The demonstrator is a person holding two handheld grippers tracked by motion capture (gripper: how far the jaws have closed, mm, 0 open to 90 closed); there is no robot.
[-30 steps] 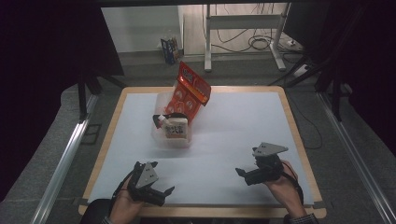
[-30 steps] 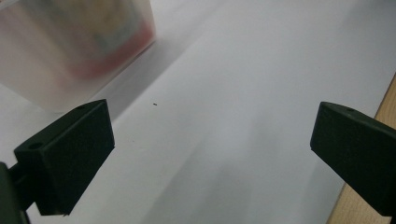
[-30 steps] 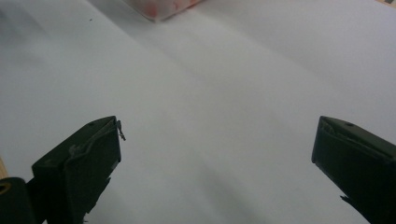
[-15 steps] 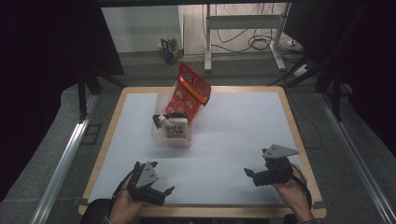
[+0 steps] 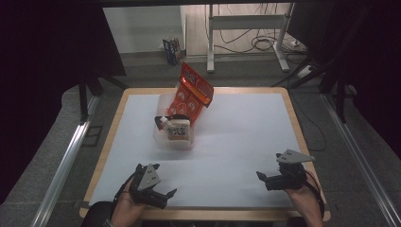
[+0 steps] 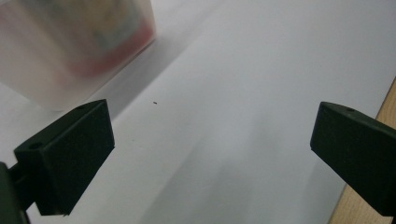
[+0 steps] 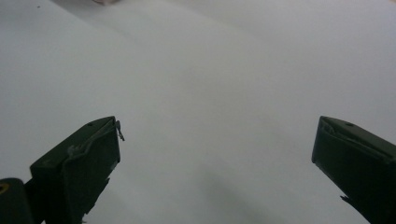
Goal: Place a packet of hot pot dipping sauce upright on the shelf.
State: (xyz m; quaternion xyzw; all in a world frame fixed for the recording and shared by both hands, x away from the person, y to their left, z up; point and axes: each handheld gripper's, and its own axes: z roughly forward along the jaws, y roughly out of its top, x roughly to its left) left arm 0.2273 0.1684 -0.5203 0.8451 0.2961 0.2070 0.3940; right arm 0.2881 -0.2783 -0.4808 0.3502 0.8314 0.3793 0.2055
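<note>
A clear plastic bin (image 5: 174, 140) stands at the back left of the white table top (image 5: 236, 137). A tall red snack bag (image 5: 191, 93) leans out of it, and a white packet with dark print (image 5: 178, 130) lies inside at the front. My left gripper (image 5: 166, 195) rests low at the front left, open, with nothing between its jaws. In the left gripper view the bin (image 6: 79, 42) is a blur at the upper left. My right gripper (image 5: 263, 178) sits at the front right near the table edge, open and empty over bare white surface (image 7: 210, 93).
The wooden table rim (image 5: 113, 123) frames the white top. Beyond the far edge, a small box (image 5: 173, 49) and a metal stand with cables (image 5: 246, 28) stand on the floor. A metal rail (image 5: 61, 165) runs along the left side.
My right gripper has drawn back toward the front right corner and dropped lower. The left gripper and the bin have stayed put.
</note>
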